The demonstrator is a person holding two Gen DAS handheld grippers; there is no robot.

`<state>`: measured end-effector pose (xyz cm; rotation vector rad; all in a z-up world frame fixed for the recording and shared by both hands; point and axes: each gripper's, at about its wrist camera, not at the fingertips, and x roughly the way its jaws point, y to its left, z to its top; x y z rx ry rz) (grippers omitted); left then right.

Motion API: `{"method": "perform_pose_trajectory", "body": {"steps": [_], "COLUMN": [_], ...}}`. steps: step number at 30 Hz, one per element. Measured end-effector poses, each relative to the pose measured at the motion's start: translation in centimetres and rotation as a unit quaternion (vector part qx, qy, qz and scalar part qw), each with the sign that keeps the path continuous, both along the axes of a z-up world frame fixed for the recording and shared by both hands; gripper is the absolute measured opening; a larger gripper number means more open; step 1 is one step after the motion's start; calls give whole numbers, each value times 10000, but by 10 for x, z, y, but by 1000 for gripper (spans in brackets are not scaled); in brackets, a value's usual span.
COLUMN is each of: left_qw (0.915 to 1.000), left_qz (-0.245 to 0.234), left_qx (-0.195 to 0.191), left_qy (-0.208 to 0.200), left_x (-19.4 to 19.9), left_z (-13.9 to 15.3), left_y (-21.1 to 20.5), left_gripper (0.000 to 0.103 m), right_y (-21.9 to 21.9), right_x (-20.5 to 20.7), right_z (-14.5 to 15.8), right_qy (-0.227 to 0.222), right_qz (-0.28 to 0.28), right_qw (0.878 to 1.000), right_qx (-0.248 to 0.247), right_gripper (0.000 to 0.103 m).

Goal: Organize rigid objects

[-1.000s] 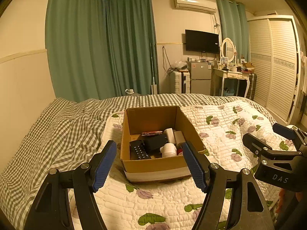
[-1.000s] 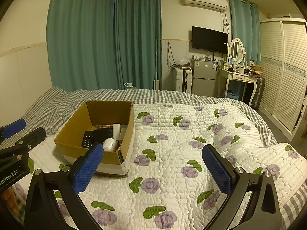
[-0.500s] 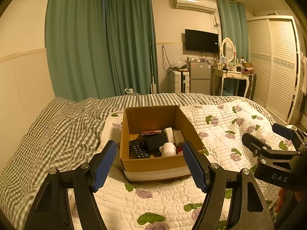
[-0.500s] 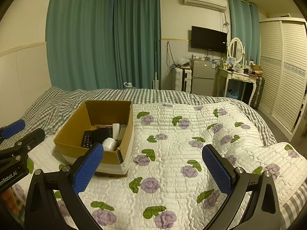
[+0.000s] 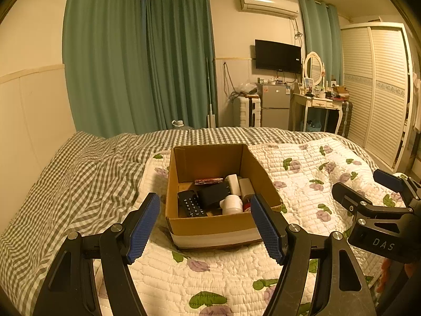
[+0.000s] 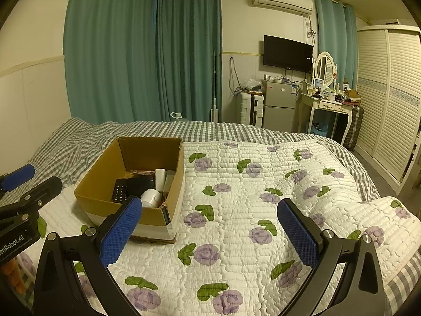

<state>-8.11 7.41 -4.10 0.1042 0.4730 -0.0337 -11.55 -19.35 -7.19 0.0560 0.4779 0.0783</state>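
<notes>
We hold the left gripper (image 5: 205,222) spread wide and empty, aimed at the open brown cardboard box (image 5: 210,226) on the floral quilted bedspread (image 6: 263,184). Inside we count one black remote control (image 5: 191,205), one black block (image 5: 213,194), roughly three white containers (image 5: 231,203). Nothing loose on the quilt, so we judge sorting nearly done. Our right gripper (image 6: 210,227) gapes empty too.

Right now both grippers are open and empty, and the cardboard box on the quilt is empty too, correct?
Not quite. The cardboard box is not empty: the left wrist view shows a black remote and a white cup among the items inside. The left gripper and right gripper are open and empty.
</notes>
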Motion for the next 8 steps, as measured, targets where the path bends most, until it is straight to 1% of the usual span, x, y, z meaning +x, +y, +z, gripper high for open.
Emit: {"method": "perform_pose_trajectory", "body": {"steps": [8], "left_qw": [10000], "left_qz": [-17], "left_qx": [-1], "left_qy": [-33], "left_x": [-2], "left_z": [-1], "left_y": [0], "left_gripper": [74], "right_y": [1], "right_x": [1], "right_z": [-1], "right_qy": [32], "right_qz": [10], "right_qw": [10000], "right_qx": [25], "right_gripper": [103]}}
